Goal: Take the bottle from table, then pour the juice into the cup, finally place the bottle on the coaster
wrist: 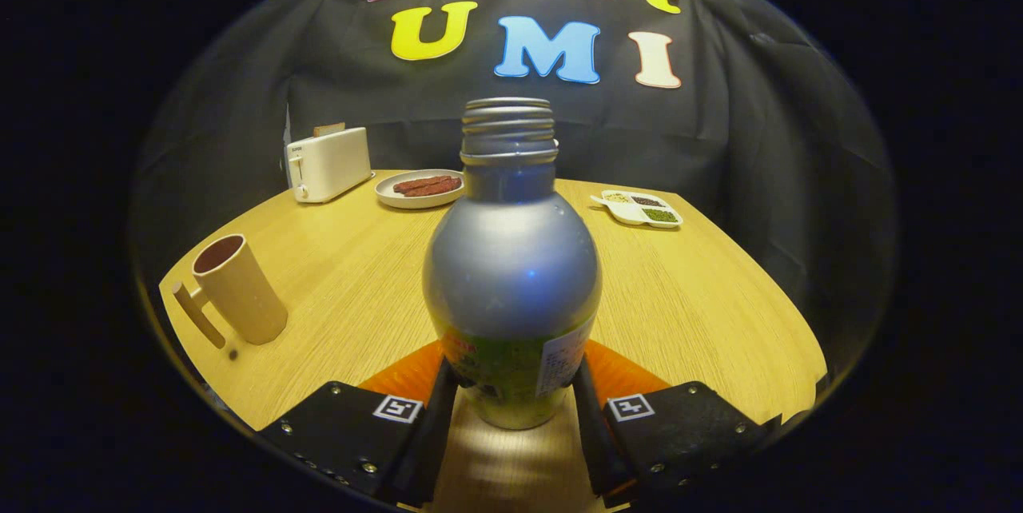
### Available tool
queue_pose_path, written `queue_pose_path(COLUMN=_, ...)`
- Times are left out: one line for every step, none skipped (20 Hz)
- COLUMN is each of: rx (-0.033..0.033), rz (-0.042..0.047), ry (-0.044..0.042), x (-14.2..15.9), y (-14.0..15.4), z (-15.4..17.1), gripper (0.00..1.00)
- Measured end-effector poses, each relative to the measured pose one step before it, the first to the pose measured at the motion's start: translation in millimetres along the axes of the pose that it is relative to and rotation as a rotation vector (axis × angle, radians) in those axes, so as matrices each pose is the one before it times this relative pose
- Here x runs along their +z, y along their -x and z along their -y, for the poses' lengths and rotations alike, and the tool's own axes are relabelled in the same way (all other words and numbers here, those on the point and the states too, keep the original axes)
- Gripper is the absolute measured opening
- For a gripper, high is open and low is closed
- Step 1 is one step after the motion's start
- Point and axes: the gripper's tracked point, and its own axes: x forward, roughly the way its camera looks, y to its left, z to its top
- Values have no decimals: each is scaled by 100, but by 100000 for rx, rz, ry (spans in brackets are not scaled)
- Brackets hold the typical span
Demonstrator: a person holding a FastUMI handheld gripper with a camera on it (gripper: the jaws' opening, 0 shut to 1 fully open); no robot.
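Between the fingers of the tongs (511,401), which clamp its lower body from both sides, the uncapped silver bottle (511,273) stands upright above the worktop (703,297), the cup (238,289) well off to its left.

Silver bottle (511,257) with green label, tan cup (240,289), orange coaster (408,373).
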Motion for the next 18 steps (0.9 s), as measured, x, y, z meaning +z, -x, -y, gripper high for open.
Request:
queue_pose_path(rx=873, rz=649, ry=2182, x=494, y=180, z=-406, gripper=70)
queue_pose_path(rx=374, rz=520, ry=2895, x=517, y=71, z=-428, gripper=70)
queue_pose_path(rx=766, rz=168, ry=3817, x=456, y=215, z=-414, gripper=70)
queue_pose_path(rx=1042, rz=617, ry=3716, x=590, y=115, z=-446, gripper=69)
queue_pose_path(rx=740, rz=187, ry=3751, x=570, y=-30, z=-499, gripper=69)
queue_pose_path(rx=1239, rz=-390, ry=3598, x=555, y=57, z=-399, gripper=70)
queue_pose_path(rx=836, rz=7, ry=2797, x=447, y=49, z=-386, gripper=69)
queue_pose_path(rx=1076, rz=-163, ry=2393, x=435, y=101, z=-474, gripper=70)
queue_pose_path(rx=1222, rz=-1211, ry=2521, x=266, y=35, z=-477, gripper=70)
queue_pose_path(rx=1398, rz=-961, ry=2489, x=266, y=123, z=-388, gripper=70)
queue_pose_path(rx=1046, rz=-845, ry=2836, x=340, y=11, z=-387, gripper=70)
queue_pose_path(rx=829, rz=-1219, ry=3273, x=254, y=80, z=-294, gripper=69)
queue_pose_path(rx=684, rz=-749, ry=3290, x=286, y=117, z=-343, gripper=69)
queue_pose_path(rx=691, rz=-409, ry=3215, x=287, y=20, z=-320, gripper=70)
queue_pose_path(rx=473, rz=-646, ry=3303, x=377, y=42, z=-372, gripper=70)
queue_pose_path(rx=638, rz=-617, ry=3158, x=271, y=-102, z=-504, gripper=70)
queue_pose_path(rx=476, rz=-274, ry=2654, x=441, y=-96, z=-378, gripper=70)
queue_pose_path(rx=613, rz=-489, ry=2311, x=287, y=16, z=-462, gripper=69)
